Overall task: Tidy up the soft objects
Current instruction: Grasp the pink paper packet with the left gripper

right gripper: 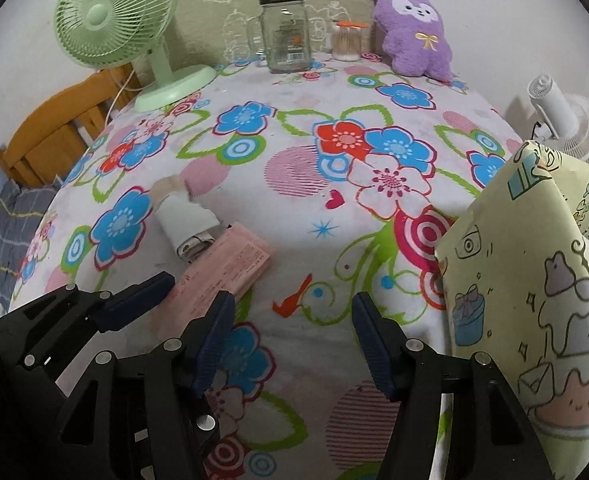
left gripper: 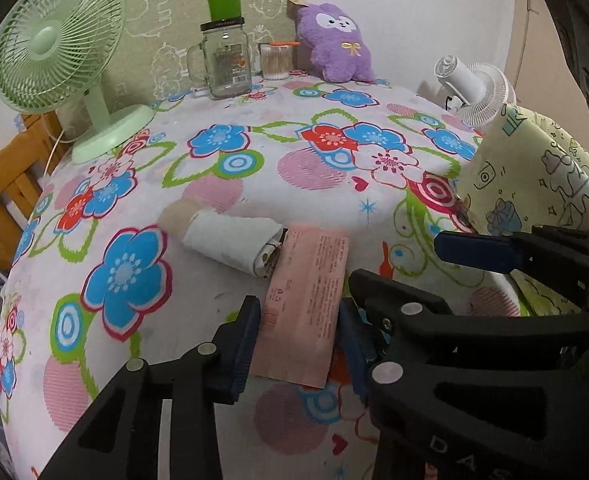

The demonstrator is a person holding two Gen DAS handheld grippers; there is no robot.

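Note:
A flat pink packet [left gripper: 310, 300] lies on the floral tablecloth [left gripper: 254, 168]. My left gripper [left gripper: 298, 344] is open with its fingers on either side of the packet's near end. A rolled white cloth [left gripper: 230, 246] lies just beyond the packet. My right gripper [right gripper: 290, 344] is open and empty over the cloth, right of the packet [right gripper: 218, 276]; the left gripper [right gripper: 166, 300] shows at its left. A purple plush toy [left gripper: 334, 44] leans at the back. A pale yellow printed bag [right gripper: 534, 304] stands at the right edge.
A green desk fan [left gripper: 62, 52] stands at back left. A glass mug jar [left gripper: 226, 60] and a cotton swab tub [left gripper: 276, 60] stand at the back. A white clip fan [left gripper: 478, 88] is at back right. A wooden chair [right gripper: 54, 132] is beyond the left edge.

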